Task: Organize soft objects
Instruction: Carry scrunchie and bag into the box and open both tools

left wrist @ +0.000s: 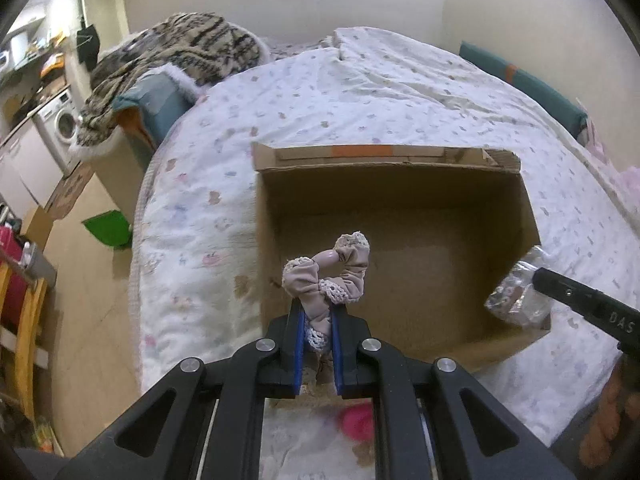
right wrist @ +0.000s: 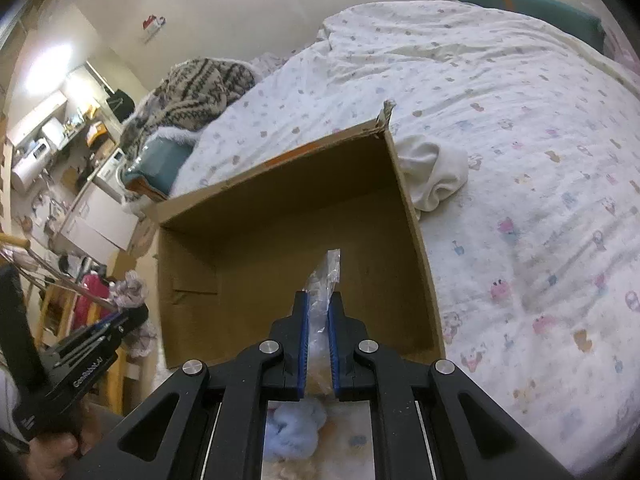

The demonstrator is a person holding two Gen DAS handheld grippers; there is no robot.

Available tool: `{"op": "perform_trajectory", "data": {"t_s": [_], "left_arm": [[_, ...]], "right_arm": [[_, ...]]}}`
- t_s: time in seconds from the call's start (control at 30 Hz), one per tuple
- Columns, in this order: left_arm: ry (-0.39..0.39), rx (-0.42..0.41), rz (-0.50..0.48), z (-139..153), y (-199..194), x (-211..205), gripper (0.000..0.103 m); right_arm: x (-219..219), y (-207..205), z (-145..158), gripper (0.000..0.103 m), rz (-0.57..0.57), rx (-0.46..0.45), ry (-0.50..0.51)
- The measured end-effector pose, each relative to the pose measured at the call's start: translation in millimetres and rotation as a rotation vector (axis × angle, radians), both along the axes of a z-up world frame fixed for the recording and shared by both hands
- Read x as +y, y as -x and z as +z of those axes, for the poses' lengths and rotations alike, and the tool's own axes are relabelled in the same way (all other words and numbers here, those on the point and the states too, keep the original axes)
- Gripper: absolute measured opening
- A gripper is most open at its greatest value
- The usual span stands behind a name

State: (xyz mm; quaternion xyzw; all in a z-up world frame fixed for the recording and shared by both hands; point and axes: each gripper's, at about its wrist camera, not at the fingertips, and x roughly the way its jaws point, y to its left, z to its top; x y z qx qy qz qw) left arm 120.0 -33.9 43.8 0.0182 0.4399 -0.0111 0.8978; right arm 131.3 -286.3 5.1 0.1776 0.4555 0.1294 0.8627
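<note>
Both grippers poised over open cardboard box on the bed; box interior bare, so nothing deposited yet by the look of it.

Left gripper: jaws nearly closed, blue pads clamped on a beige scrunchie. Gathered fabric, crochet lace trim, loop standing up above the fingertips. Held over the box's near-left interior, probably for a drop inside.

Right gripper: jaws likewise nearly closed, pinching a clear crinkly plastic bag with something pale inside; contents unclear. In the left view it hangs at the box's right wall.

Box: corrugated, torn corner, flaps up, orange tape on the far edge. It sits on a soft quilted bedspread with small cartoon prints.

White cloth bundle, slumped, touching the box's outer right wall — likely awaiting sorting. Blue fluffy item and pink one lie below the grippers.
</note>
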Motion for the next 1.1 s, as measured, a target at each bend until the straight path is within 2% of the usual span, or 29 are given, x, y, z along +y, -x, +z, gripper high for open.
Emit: {"op": "perform_trajectory", "data": {"t_s": [0.17,0.37,0.57,1.1], "left_arm": [[-0.014,0.008,-0.03,-25,-7,-7,0.01],[0.019,0.042,-0.039,-45,-12,-6,0.01],[-0.011,0.04,-0.055,-50,-9,-8,0.011],[0.011,0.063,-0.02,-56,-11,-1,0.012]], "right_arm": [[9,-5,-20,0.011,0.013,0.03,0.039],[20,-5,-33,0.011,0.032,0.042,0.107],[33,-1,-38,0.011,0.07,0.034,0.187],[38,2,-40,0.011,0.103,0.037,0.19]]}}
